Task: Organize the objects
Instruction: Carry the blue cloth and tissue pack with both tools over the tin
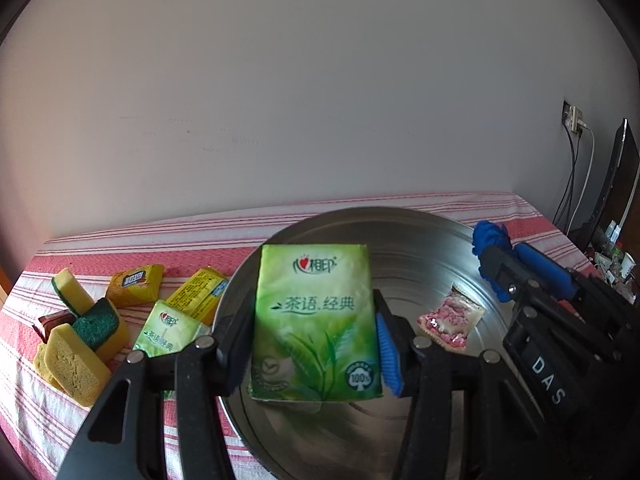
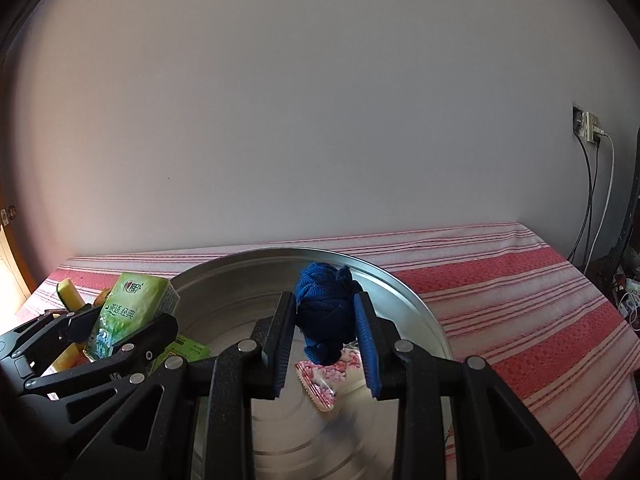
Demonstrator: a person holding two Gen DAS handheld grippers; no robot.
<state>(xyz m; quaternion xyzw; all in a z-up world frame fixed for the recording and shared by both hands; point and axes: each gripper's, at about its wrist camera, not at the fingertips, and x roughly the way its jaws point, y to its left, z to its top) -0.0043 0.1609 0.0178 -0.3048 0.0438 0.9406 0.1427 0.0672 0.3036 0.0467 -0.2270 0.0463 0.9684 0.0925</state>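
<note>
**Desk:** Two pairs of tongs over one metal basin (image 1: 420, 240). What are you holding in each?

**Caption:** Your left tongs (image 1: 314, 344) are clenched on a green tissue pack (image 1: 316, 320), held upright with its printed face to the camera, above the basin's left part. Your right tongs (image 2: 324, 340) grip a knotted blue cloth (image 2: 326, 312) between their blue-lined fingers, above the middle of the basin.

**Desk:** Anything inside the basin itself?

**Caption:** One pink snack packet (image 1: 450, 322) lies on the basin floor. In the right wrist view it sits just below the hanging cloth; whether the two touch, you cannot tell from here.

**Desk:** And what remains outside?

**Caption:** Several things lie on the red-and-white striped tablecloth (image 2: 520, 300) covering the surface, left of the basin. A second green tissue pack (image 1: 168, 330) lies against the basin's rim, with a yellow packet (image 1: 200, 294) just behind it and another yellow packet (image 1: 136, 284) farther left. A heap of yellow-and-green sponges (image 1: 80, 340) fills the left end, one of them standing tilted. A brown wrapper (image 1: 50, 322) pokes out among them.

**Desk:** Background?

**Caption:** Plain pale wall (image 2: 320, 120) behind; at far right, a wall socket (image 2: 588, 124) with cables hanging down.
</note>
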